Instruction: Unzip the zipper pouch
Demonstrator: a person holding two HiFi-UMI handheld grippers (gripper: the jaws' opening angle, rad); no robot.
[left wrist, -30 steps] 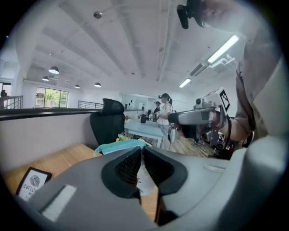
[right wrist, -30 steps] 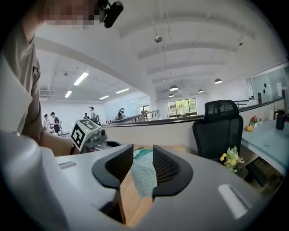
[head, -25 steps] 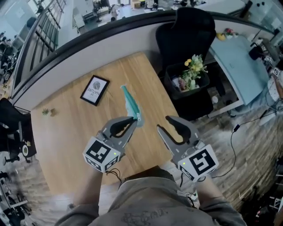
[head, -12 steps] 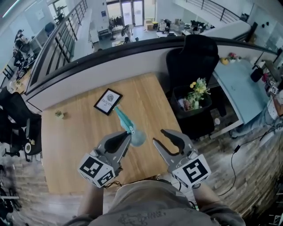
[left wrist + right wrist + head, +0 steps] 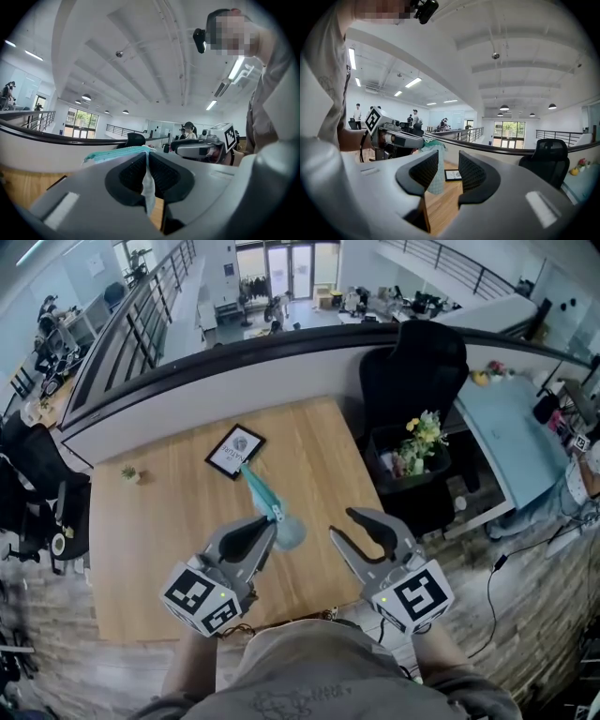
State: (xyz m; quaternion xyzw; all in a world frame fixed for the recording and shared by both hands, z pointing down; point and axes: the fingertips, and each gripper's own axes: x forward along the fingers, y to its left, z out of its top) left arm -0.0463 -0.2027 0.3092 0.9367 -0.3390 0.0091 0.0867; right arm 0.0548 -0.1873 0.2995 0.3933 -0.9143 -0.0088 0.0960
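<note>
A teal zipper pouch (image 5: 262,492) hangs above the wooden table (image 5: 141,549), pinched at one edge. My left gripper (image 5: 274,519) is shut on it. In the left gripper view the pale fabric (image 5: 148,186) runs down between the closed pads, and the pouch's teal upper edge (image 5: 115,154) shows above them. My right gripper (image 5: 341,525) is open, a short way to the right of the pouch, with nothing in it. In the right gripper view the pouch (image 5: 435,174) hangs just beyond the left pad, and the left gripper (image 5: 396,137) holds it from the left.
A small black-framed card (image 5: 234,451) lies on the table behind the pouch. A tiny plant (image 5: 130,473) sits near the far left edge. A black office chair (image 5: 412,357) and a bin with flowers (image 5: 416,441) stand past the table's right edge.
The head view has shifted, so the table and pouch sit lower and more central. The left gripper still holds the pouch and the right stays open beside it.
</note>
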